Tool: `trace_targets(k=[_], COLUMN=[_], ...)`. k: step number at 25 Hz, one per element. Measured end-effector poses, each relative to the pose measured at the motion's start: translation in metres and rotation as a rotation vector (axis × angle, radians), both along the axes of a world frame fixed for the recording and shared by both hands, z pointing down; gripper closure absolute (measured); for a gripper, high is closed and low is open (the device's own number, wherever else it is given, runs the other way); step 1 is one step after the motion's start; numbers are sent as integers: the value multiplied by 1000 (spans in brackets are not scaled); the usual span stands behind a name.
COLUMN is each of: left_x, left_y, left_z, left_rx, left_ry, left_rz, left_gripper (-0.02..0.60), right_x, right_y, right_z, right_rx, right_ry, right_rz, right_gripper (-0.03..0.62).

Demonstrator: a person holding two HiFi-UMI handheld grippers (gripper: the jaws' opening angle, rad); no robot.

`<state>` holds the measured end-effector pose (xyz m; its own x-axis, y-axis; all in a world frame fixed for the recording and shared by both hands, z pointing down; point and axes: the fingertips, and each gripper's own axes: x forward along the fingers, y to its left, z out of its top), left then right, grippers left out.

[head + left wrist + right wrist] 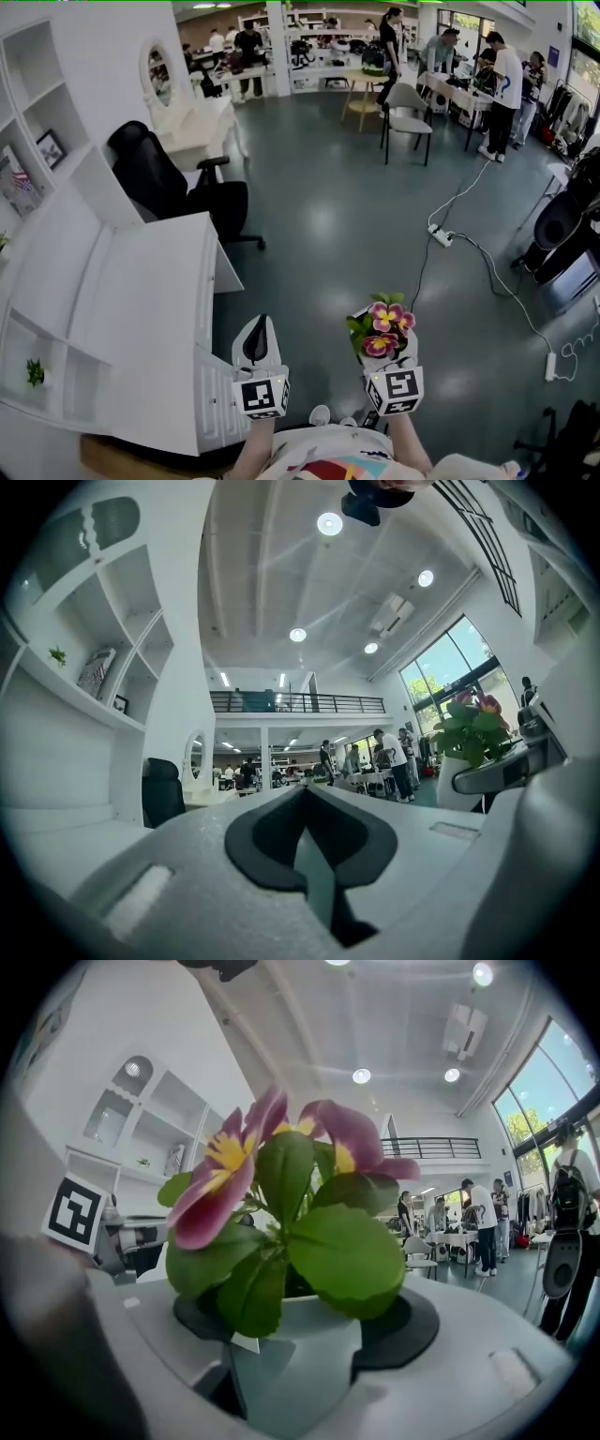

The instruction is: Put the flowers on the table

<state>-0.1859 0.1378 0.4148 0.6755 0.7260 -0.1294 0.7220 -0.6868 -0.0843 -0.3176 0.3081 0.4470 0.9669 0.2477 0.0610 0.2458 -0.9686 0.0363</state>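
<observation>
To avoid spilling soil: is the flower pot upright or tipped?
Upright: the pot stands straight in the right gripper, flowers on top.

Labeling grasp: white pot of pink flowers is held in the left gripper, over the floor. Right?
No. The right gripper holds the white pot of pink flowers, over the floor; the right gripper view shows it clamped there.
</observation>
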Motion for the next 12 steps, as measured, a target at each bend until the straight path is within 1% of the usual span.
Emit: trace_targets(k=[6, 12], left_x=[54, 79], left_y=[-2, -8], left_z=[-2, -5], left_rx=[-32, -41], left_ry=[2, 7], left_rz=[11, -1], left_gripper=[578, 578], right_x=[43, 57], right_y=[-3, -4], right_z=[1, -5], right_rx=[-8, -21], right_ry=[-1, 19], right_rz=[16, 33], right_gripper=[258, 258])
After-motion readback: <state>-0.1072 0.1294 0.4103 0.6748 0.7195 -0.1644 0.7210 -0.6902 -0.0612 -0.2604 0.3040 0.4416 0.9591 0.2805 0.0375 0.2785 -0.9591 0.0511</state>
